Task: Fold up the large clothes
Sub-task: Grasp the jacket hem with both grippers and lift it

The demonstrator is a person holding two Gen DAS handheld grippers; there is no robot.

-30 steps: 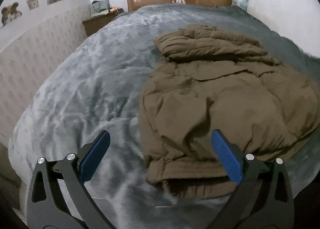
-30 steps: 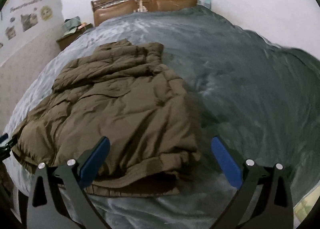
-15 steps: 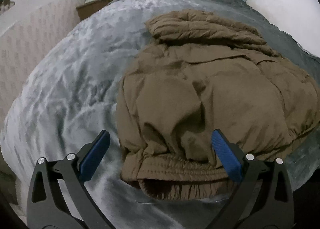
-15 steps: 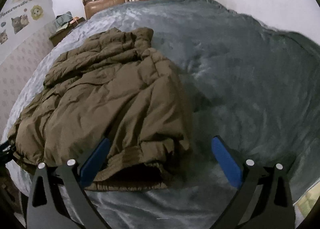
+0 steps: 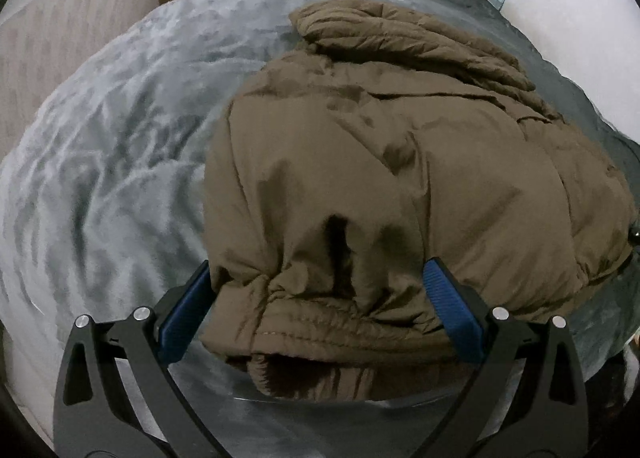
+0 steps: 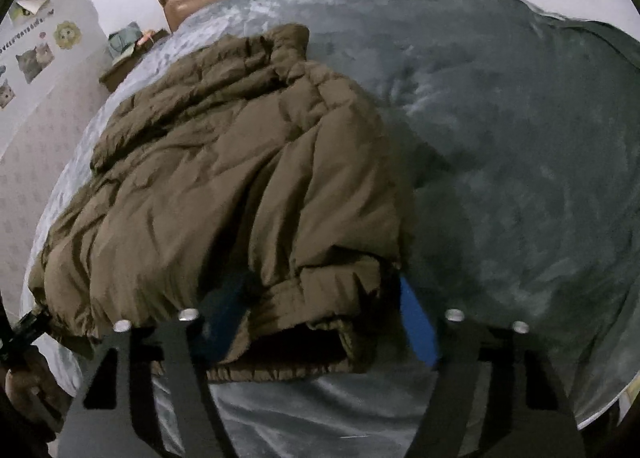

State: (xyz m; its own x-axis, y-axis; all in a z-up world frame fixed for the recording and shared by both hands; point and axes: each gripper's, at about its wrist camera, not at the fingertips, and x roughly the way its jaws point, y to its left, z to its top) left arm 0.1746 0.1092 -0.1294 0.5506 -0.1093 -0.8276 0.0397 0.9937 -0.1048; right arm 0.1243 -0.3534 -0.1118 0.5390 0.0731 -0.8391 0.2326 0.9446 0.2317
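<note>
Both tongs, left [image 5: 316, 300] and right [image 6: 320, 308], have closed in from a second ago, still wide, now straddling the brown puffer jacket's [image 5: 400, 162] ribbed hem [image 5: 340, 328] at lower frame on the grey bed [image 5: 120, 138]: grasp imminent.

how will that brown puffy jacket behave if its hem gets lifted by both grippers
The jacket looks quilted and puffy, so probably light for its bulk. Its crumpled folds suggest it will droop between grips. The smooth shell may slip, though the ribbed hem should hold better.
</note>
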